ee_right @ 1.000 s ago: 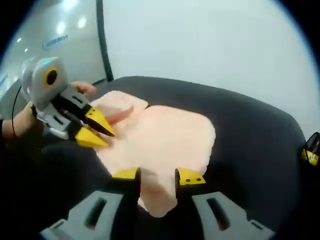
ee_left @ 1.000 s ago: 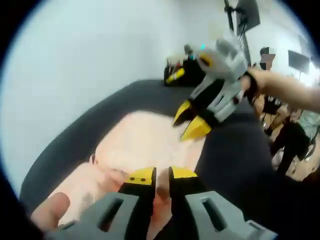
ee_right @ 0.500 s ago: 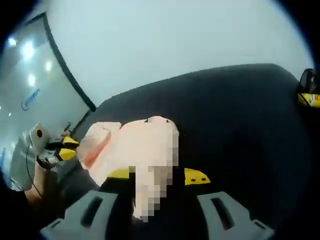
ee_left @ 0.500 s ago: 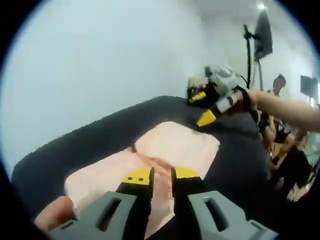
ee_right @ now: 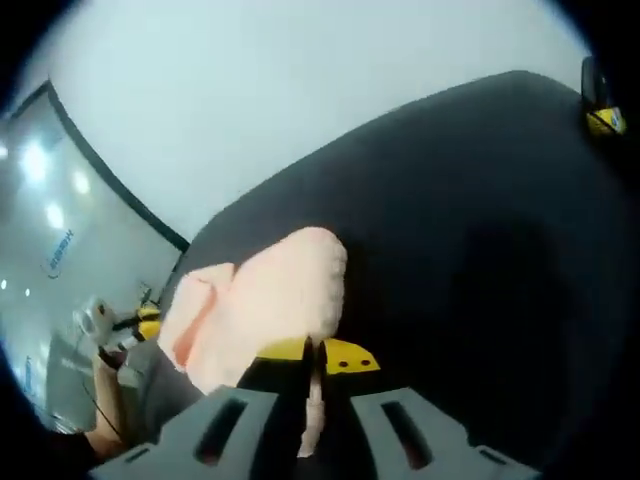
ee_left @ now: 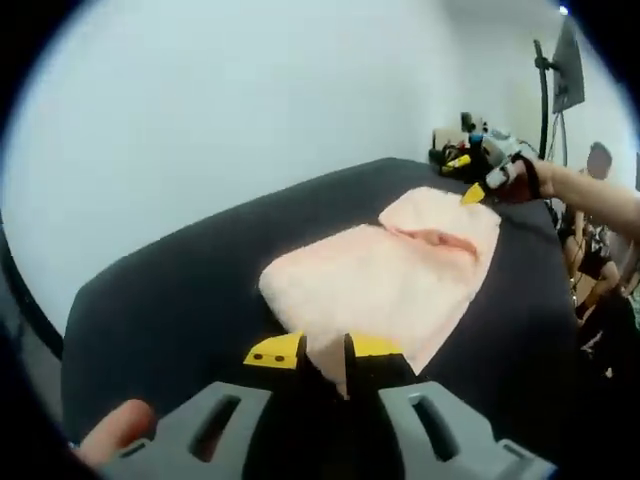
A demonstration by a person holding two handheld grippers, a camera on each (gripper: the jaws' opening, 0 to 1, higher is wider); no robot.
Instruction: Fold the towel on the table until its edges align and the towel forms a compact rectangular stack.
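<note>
Both grippers, left [ee_left: 322, 352] and right [ee_right: 314, 352], pinch my towel's [ee_left: 385, 280] opposite ends; soft, limp cloth, best held by corners.

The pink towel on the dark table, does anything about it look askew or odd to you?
Yes: the pale pink terry towel lies unevenly on the dark table, with a bunched fold across its far part, so the edges do not align.

A pale pink towel [ee_left: 385, 275] lies stretched across the dark table [ee_left: 180, 290]. Its far end is folded, showing a crease.
</note>
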